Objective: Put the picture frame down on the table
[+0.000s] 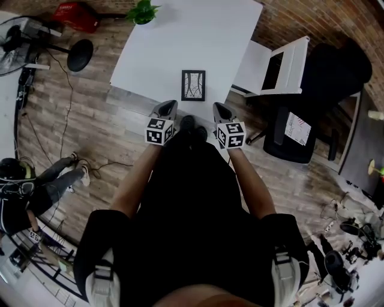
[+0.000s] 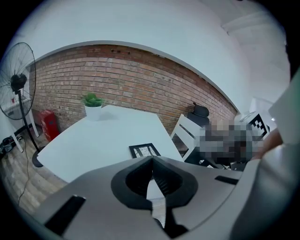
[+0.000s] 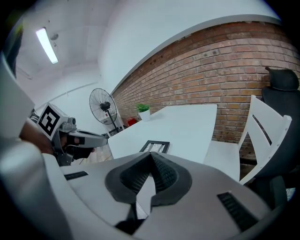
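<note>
picture frame (image 1: pixel 193 85) is lying flat just ahead of left gripper (image 1: pixel 170 105) and right gripper (image 1: pixel 217 107), both hovering clenched, empty; it's looking light, stiff, breakable, best pinched at its border.

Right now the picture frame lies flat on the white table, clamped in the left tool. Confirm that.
Not clamped. The picture frame lies flat on the white table, but free of the left tool, whose jaws are shut on nothing. The left gripper view shows this.

Plant (image 1: pixel 143 12): standing by the brick wall (image 1: pixel 288 18).
Fan (image 1: pixel 15 36): standing on the wooden floor (image 1: pixel 78 138).
White chair (image 1: pixel 252 66): sitting beside the black chair (image 1: pixel 336 72).
</note>
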`<state>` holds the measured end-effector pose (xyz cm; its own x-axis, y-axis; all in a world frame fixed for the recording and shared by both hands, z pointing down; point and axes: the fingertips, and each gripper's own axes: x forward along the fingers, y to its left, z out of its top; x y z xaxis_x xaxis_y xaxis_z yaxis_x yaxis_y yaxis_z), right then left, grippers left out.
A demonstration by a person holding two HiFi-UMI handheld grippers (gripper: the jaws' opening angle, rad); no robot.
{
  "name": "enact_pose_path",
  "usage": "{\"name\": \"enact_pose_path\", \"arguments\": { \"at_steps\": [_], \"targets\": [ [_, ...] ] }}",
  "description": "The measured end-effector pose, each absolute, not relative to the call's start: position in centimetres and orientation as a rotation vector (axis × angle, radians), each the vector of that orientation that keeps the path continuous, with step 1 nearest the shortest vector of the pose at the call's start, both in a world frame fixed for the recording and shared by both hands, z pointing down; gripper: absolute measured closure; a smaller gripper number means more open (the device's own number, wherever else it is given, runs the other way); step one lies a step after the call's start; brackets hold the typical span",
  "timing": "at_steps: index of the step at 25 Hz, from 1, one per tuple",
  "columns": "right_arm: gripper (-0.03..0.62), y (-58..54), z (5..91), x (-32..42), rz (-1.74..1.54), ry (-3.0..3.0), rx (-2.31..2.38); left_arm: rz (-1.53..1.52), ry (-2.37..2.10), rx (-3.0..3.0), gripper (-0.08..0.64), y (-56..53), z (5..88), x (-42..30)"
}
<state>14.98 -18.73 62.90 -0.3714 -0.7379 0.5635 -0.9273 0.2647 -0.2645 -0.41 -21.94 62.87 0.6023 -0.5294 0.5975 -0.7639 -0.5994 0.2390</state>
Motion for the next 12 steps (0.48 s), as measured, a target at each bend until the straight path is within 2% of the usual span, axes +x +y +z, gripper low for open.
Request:
{"name": "enact_pose_path", "arguments": {
  "at_steps": [12],
  "targets": [
    [0.595,-16.7,63.5,15.7,0.809,-2.261,1.481,0.641,-1.142,2.387,0.538,-19.8,61.2,-0.1]
  ]
}}
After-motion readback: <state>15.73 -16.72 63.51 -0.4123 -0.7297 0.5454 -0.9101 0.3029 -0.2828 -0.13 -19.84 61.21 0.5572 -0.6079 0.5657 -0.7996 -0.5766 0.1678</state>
